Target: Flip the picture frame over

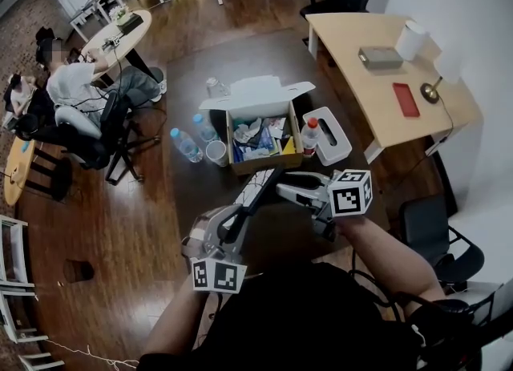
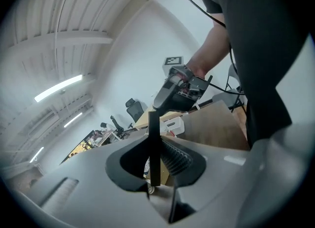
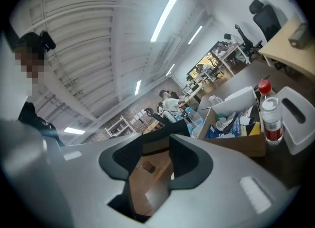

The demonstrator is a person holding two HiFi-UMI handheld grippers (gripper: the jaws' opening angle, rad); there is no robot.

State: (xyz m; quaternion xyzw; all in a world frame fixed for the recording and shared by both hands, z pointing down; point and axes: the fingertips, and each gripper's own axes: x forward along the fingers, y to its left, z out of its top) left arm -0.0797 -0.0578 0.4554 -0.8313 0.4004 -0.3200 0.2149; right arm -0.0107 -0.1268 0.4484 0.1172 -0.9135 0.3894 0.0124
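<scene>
Observer: Closest to the lens sat the left gripper's marker cube, just above the person's dark clothing. Beyond it the left gripper had its jaws narrow, clamped on the picture frame. Its own view showed the frame edge-on, as 1 thin dark slat between the pads.

Planner: And the other end?

Observer: The right gripper met the frame's far end. Its jaws stood wide, and a brown board filled the gap from pad to pad (I took that for the frame's backing, gripped across its width, though the contact itself was hard to make out).

Planner: So where did the frame lie?

Observer: In the air between the 2 grippers, above the wooden floor and short of the cardboard box. In the head view its long axis ran from the left gripper up and to the right toward the right gripper, with the 2 claws pointing at each other along it.

Planner: Then neither hand was nearer; each had 1 end. By my judgement the flip hinges on that line. Both wrists must roll the same way about the long axis, or the frame twists in the narrower grip.
</scene>
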